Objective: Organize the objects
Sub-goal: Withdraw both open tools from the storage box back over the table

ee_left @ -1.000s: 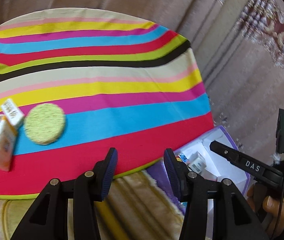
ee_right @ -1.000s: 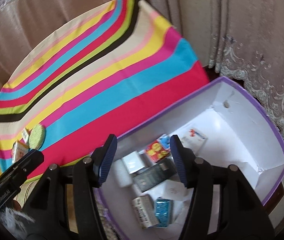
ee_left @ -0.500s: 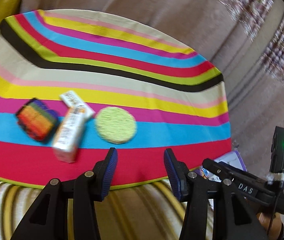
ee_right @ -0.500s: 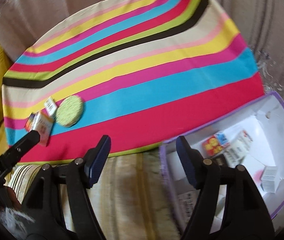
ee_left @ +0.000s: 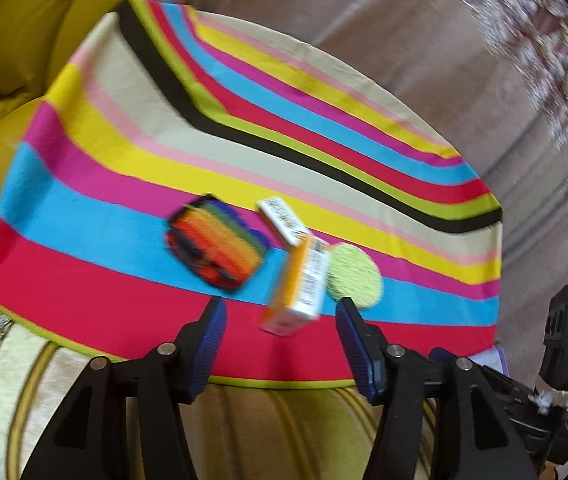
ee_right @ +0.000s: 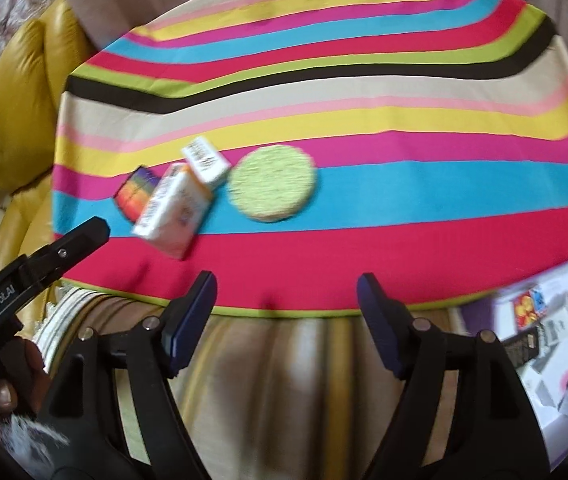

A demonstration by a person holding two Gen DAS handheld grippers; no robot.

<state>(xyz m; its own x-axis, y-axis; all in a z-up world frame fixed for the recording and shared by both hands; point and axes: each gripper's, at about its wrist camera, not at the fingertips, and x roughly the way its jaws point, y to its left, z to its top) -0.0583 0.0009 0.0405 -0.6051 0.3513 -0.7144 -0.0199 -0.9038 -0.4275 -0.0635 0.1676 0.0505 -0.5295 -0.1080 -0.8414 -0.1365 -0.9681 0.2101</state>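
Now both tongs [ee_left: 280, 330] [ee_right: 286, 312] opening, empty; two boxes [ee_right: 174, 210], one sponge [ee_right: 272, 184].

Red stripe [ee_right: 364, 252] before boxes [ee_right: 176, 208] bare.

I see a round table [ee_left: 96, 276] covered with a striped cloth [ee_right: 364, 252] in red, blue, pink, yellow, cream, black and green bands. Four things lie on it, near the front edge. A rainbow-coloured block [ee_left: 217, 245] sits farthest left, apart from the rest. An orange-and-white carton [ee_left: 299, 286] lies on its side, its far end touching a smaller white box [ee_left: 283, 221]. Just right of the carton rests a flat, round, pale green pad [ee_right: 273, 183].
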